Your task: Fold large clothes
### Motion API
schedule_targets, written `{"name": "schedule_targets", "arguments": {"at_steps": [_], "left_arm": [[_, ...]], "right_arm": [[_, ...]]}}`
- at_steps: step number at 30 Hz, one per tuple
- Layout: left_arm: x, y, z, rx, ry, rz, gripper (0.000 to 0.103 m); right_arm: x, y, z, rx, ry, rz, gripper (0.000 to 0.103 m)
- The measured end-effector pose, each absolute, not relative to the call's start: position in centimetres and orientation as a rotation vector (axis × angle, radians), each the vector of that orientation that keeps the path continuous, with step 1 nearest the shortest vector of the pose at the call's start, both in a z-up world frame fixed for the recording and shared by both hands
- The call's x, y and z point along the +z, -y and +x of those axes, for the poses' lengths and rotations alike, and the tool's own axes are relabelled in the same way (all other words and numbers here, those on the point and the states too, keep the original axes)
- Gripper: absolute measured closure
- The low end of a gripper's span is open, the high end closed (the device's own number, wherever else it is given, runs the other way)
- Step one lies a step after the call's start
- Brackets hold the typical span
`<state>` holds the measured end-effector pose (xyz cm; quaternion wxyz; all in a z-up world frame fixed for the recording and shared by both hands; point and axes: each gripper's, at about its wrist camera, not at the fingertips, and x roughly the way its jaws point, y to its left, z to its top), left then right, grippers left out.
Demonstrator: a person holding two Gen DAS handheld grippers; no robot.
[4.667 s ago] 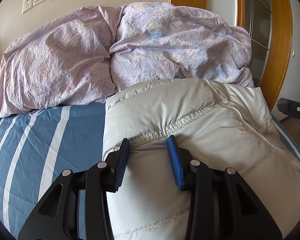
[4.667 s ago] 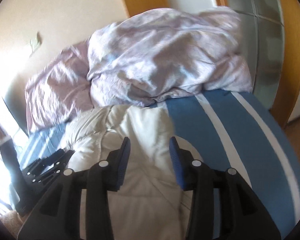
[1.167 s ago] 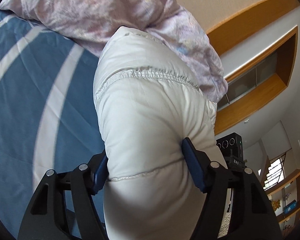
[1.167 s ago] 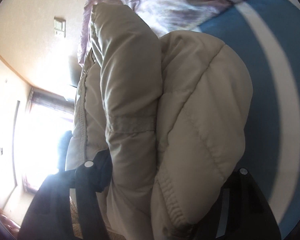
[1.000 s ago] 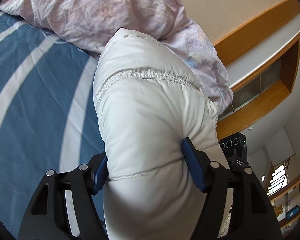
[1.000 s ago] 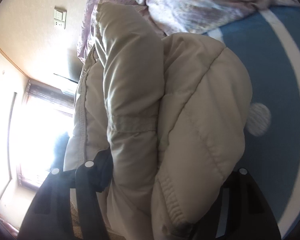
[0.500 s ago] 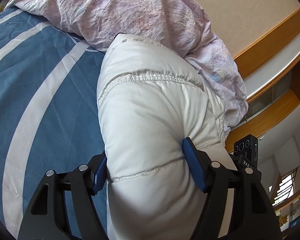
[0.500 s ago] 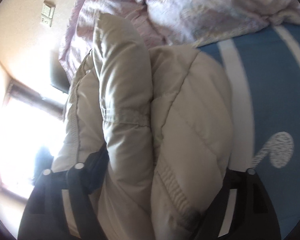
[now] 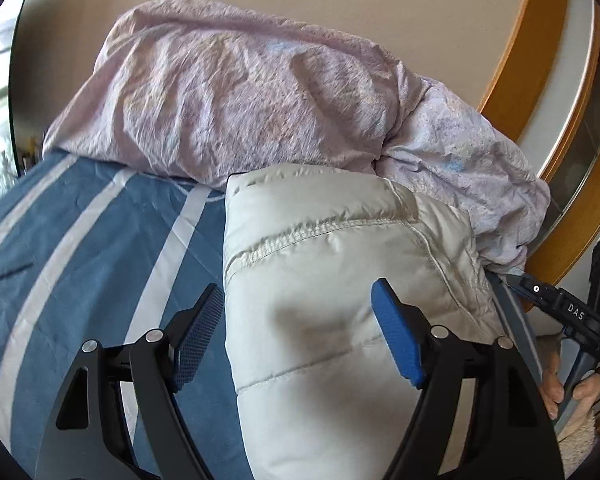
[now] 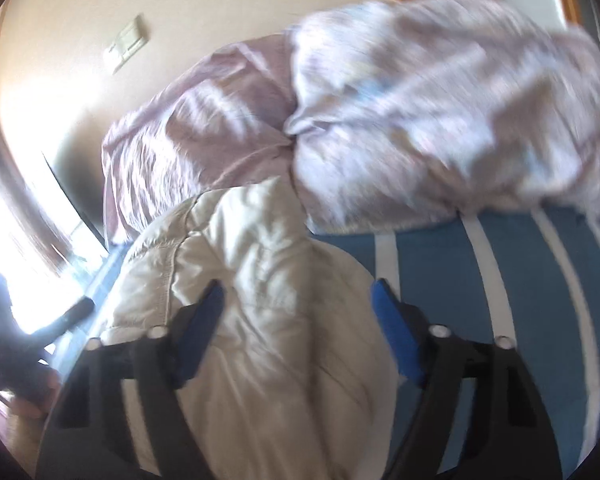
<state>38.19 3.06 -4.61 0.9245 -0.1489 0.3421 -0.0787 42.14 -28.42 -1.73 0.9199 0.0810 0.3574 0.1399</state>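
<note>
Left wrist view: the folded puffer jacket (image 9: 340, 300) lies on the striped bed (image 9: 80, 240), long axis running toward twelve o'clock up to the lilac duvet (image 9: 260, 92), and my left hand-held gripper (image 9: 298, 330) has just been opening, its left pad apart from the fabric, so I read it as released. Right wrist view is blurred, but my right hand-held gripper (image 10: 298, 328) seems let go too, the jacket bulging between its spread jaws, both equally near.
</note>
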Motion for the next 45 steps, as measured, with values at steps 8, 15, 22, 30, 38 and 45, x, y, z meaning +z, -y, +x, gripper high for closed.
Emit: {"name": "schedule_targets", "arguments": {"at_steps": [8, 15, 22, 30, 38, 45], "left_arm": [[-5.6, 1.5, 39.2, -0.122, -0.73, -0.141, 0.027], [-6.7, 2.7, 39.8, -0.112, -0.72, -0.096, 0.022], [-7.9, 2.7, 40.7, -0.102, -0.716, -0.104, 0.017], [-9.2, 2.6, 41.1, -0.102, -0.696, -0.115, 0.012], [-10.2, 2.8, 41.3, -0.097, -0.66, -0.13, 0.01], [-10.4, 2.8, 41.1, -0.085, -0.634, -0.142, 0.009]], "right_arm": [[-4.4, 22.6, 43.7, 0.233, -0.72, -0.024, 0.061], [-7.5, 22.8, 45.2, 0.164, -0.744, -0.057, 0.061], [-9.1, 23.1, 46.4, 0.156, -0.745, -0.044, 0.055], [-10.5, 23.7, 47.2, 0.165, -0.75, -0.001, 0.048], [-11.3, 23.8, 47.6, 0.169, -0.736, 0.023, 0.047], [-11.6, 24.0, 47.7, 0.172, -0.729, 0.048, 0.045]]}}
